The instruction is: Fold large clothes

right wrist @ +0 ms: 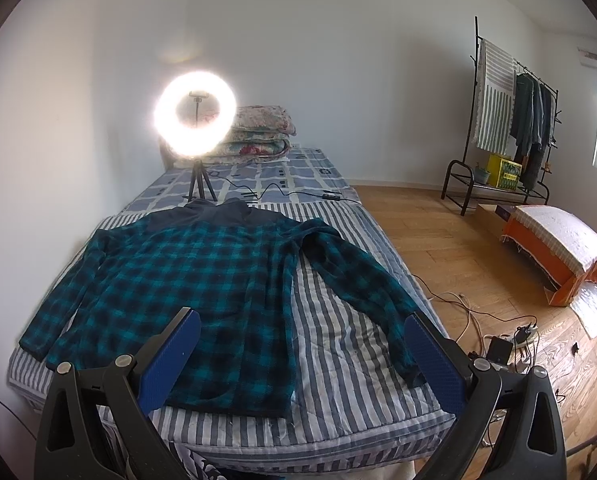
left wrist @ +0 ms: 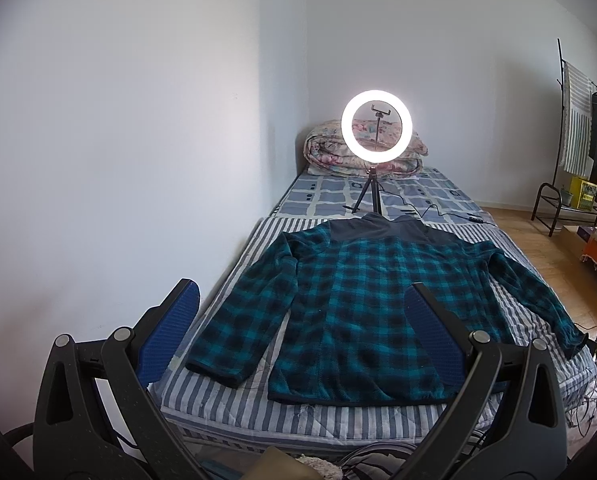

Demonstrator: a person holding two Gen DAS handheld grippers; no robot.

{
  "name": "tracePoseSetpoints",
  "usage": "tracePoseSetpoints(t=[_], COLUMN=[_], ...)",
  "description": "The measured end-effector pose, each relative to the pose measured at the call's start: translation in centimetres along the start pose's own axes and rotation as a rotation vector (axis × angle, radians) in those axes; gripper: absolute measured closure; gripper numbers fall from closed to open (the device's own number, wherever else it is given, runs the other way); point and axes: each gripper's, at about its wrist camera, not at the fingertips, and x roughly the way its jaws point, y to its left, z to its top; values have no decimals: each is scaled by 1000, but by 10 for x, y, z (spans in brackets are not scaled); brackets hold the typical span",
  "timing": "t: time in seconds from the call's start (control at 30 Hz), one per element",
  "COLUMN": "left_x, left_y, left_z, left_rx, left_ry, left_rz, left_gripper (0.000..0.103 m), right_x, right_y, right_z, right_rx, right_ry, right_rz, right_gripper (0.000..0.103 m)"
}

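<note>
A teal and black plaid fleece jacket [left wrist: 362,300] lies flat on the striped bed cover [left wrist: 318,416], collar toward the far end, both sleeves spread out. It also shows in the right wrist view [right wrist: 202,280]. My left gripper [left wrist: 302,304] is open and empty, held above the foot of the bed near the jacket's hem. My right gripper [right wrist: 302,334] is open and empty, above the bed's near right part, between the jacket body and its right sleeve [right wrist: 358,280].
A lit ring light on a tripod [left wrist: 376,128] stands on the bed beyond the collar, with a cable [right wrist: 290,194] trailing right. A folded quilt [right wrist: 258,132] lies at the head. Wall on the left. Clothes rack [right wrist: 510,128], orange stool [right wrist: 558,248] and floor cables [right wrist: 498,340] on the right.
</note>
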Motion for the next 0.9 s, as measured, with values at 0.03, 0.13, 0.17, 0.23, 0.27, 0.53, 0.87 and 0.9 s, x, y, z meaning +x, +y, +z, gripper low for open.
tracePoseSetpoints(t=[0.03,0.13,0.17,0.23,0.27,0.53,0.87,0.9], left_x=[0,0,0,2,3,13,40,44], left_y=[1,5,6,9,10,29,81,86], left_z=[0,-2,-3,-4,-5,-27,-81,-86], left_rx=[-1,-5,-6,-7,-7,28,15,7], left_ry=[-1,-4,-4,-4,-5,-14,72,88], left_rz=[2,10,13,18,19,116,170,167], left_gripper=[0,0,0,0,0,0,5,7], right_x=[-1,-1,-1,-2,-2,7,40,45], right_y=[1,7,8,11,13,35,111,121], right_z=[1,3,3,4,5,17,45,47], right_rx=[-2,-13,-17,-26,-30,-70,-193,-215], right_ry=[-2,-7,-9,-12,-14,-29,-77,-71], right_rz=[0,0,0,-1,0,51,251,279], right_gripper=[0,0,0,0,0,0,1,1])
